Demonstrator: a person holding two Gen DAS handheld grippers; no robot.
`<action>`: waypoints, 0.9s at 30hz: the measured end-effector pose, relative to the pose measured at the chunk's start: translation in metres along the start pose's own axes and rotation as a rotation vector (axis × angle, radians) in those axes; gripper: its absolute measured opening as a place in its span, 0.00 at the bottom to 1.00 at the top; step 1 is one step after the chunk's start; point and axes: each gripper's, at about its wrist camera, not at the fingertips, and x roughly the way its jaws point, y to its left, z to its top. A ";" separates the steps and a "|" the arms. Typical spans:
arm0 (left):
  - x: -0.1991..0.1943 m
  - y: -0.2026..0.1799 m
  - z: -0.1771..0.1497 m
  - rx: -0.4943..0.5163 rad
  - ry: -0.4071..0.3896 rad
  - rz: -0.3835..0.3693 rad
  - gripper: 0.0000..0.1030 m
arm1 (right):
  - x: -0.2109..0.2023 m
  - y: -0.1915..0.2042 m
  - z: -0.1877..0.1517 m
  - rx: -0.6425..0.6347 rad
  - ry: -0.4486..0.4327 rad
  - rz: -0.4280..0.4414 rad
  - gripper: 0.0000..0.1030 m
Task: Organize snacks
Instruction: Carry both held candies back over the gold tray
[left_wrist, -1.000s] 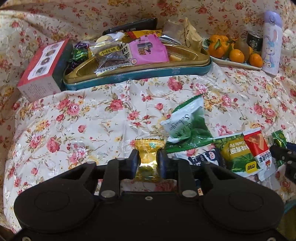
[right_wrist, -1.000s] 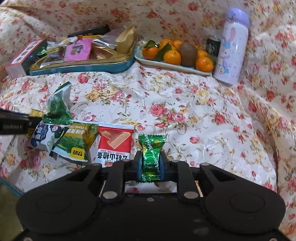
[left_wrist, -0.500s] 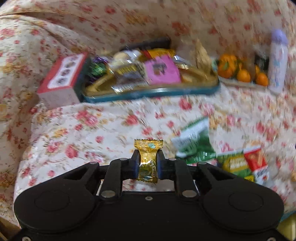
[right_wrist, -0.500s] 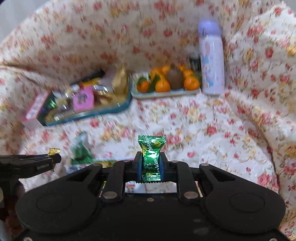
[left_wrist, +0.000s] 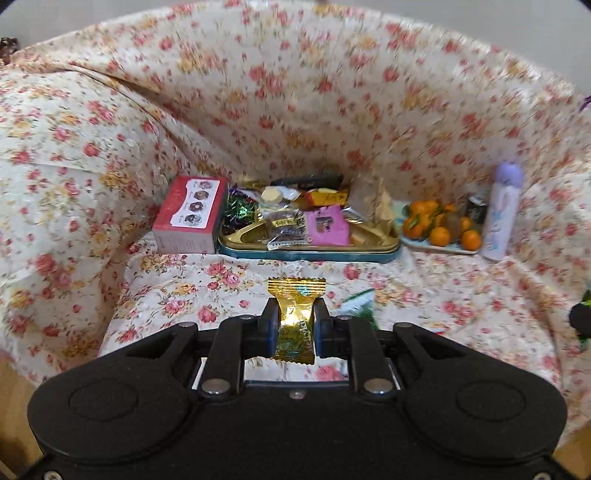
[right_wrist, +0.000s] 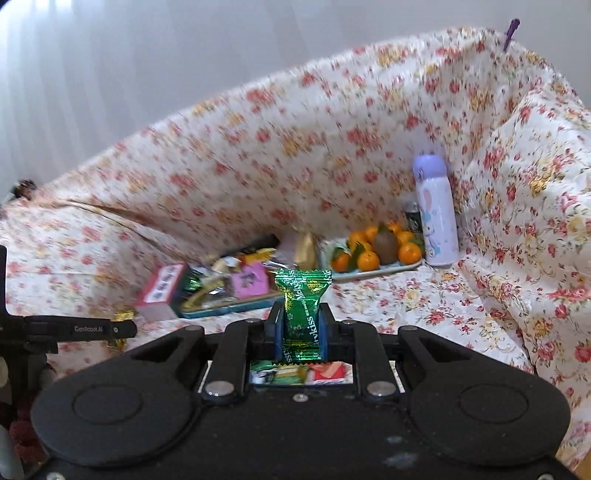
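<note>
Grippers are both loaded: your left gripper (left_wrist: 295, 326) is clenched on a gold candy (left_wrist: 295, 317), your right gripper (right_wrist: 303, 325) on a green candy (right_wrist: 303, 299), both held above the floral cloth (left_wrist: 443, 295). Ahead, the tin tray (left_wrist: 306, 254) already holds several snacks; a few packets (right_wrist: 299, 373) remain below you.
</note>
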 end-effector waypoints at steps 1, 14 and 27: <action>-0.009 -0.001 -0.004 -0.001 -0.010 -0.009 0.23 | -0.008 0.002 -0.003 0.003 -0.006 0.012 0.19; -0.068 -0.025 -0.072 0.049 -0.004 -0.025 0.23 | -0.068 0.018 -0.055 0.048 0.043 0.077 0.19; -0.037 -0.051 -0.112 0.074 0.188 -0.021 0.24 | -0.060 0.017 -0.099 -0.011 0.195 -0.045 0.19</action>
